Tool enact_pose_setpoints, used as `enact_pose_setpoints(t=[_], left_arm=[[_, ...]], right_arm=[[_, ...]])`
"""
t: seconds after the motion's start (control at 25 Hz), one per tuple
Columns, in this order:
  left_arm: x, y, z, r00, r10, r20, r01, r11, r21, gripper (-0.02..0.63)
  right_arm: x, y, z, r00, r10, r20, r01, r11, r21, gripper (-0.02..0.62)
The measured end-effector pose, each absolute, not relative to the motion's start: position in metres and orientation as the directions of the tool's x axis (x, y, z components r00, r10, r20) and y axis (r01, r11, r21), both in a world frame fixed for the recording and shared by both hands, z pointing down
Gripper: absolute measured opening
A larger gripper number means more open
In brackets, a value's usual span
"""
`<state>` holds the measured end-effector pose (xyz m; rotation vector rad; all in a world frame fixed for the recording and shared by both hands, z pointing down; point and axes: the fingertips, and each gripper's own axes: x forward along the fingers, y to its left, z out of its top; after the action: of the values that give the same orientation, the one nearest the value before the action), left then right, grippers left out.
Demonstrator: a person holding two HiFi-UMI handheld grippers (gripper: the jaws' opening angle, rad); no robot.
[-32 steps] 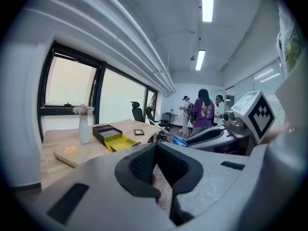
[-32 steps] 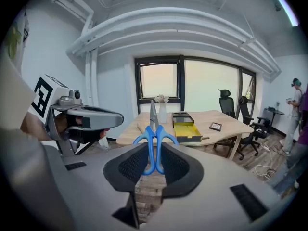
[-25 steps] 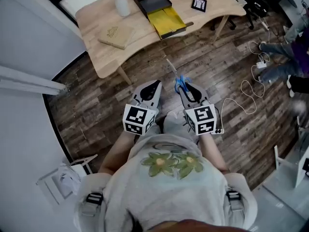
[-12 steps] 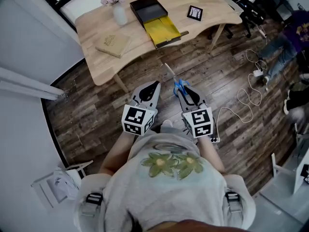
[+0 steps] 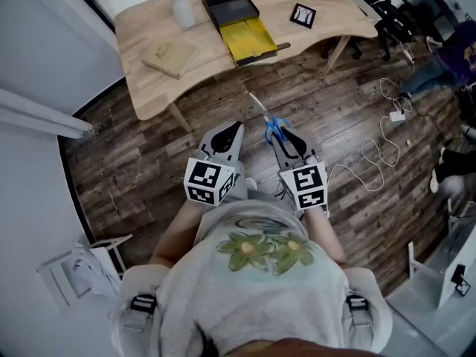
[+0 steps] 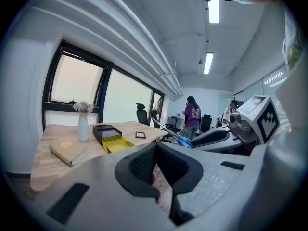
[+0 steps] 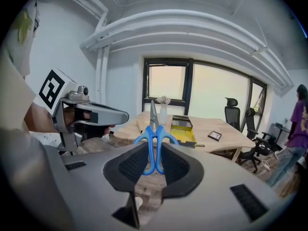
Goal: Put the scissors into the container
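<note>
Scissors (image 7: 153, 129) drifted left: blue handles, silver blades, clamped in right claw (image 7: 154, 165); left claw (image 6: 156, 160) together.

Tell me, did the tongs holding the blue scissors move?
No, hardly at all. The right tongs keep the scissors just as far short of the wooden table's front edge as before.

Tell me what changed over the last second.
Almost nothing. The right gripper stays shut on the scissors, blades pointing towards the table. The left gripper stays shut and empty beside it. Both hang over the floor, short of the table. Only the bystander at the right has shifted towards the picture's edge. The container lies untouched on the table.
</note>
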<state>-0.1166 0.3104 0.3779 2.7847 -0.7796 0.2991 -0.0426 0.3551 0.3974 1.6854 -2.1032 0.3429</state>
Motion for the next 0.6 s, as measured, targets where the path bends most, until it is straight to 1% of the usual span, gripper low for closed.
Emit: enact_pose_setpoints(t=[0.36,0.6], left_arm=[[-0.095,0.303,0.381,0.837,-0.471,0.28,-0.522,-0.84,0.149,0.008],[-0.082,0.292,0.375,0.835,-0.479,0.27,-0.526,-0.839,0.138,0.008]], right_arm=[[-0.022,0.349,0.404,-0.178,-0.863,0.472,-0.973,0.227,0.048,0.083],[-0.008,0.338,0.402,-0.175,-0.868,0.464,-0.974,0.221,0.045,0.083]])
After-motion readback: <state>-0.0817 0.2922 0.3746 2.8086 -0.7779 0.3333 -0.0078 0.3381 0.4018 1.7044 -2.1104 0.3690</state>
